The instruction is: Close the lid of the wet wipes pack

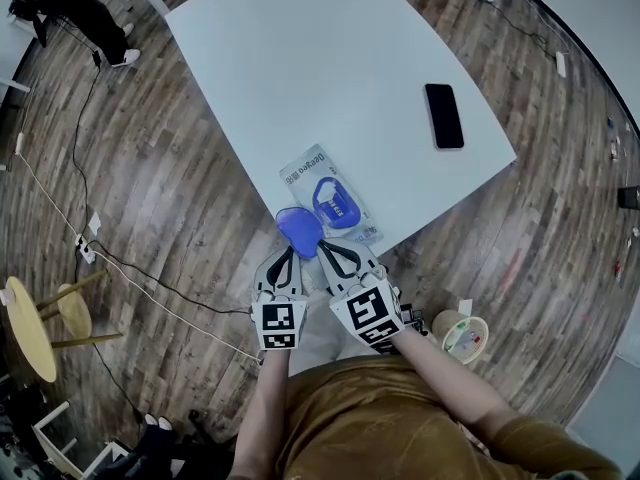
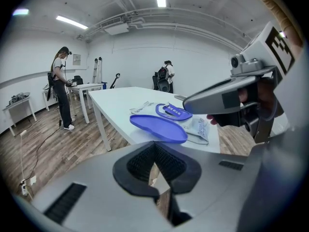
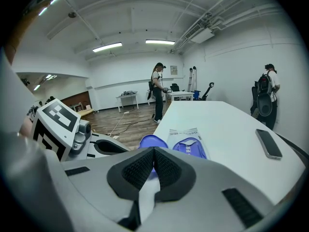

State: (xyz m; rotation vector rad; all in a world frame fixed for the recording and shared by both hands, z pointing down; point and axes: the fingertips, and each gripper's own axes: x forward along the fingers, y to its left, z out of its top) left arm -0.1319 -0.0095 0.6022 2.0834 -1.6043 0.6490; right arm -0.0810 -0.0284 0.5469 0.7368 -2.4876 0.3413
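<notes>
A wet wipes pack lies at the near edge of the white table. Its blue oval lid stands open and hangs out past the table edge. Both grippers hover just short of that edge. My left gripper is shut and empty, its tip just below the lid. My right gripper is also shut and empty, beside the lid's right side. In the left gripper view the lid and pack lie ahead of the shut jaws. In the right gripper view the lid shows just past the shut jaws.
A black phone lies on the table's right side. On the wood floor are a cable, a yellow stool at left and a round tub near my right arm. People stand at other tables far off.
</notes>
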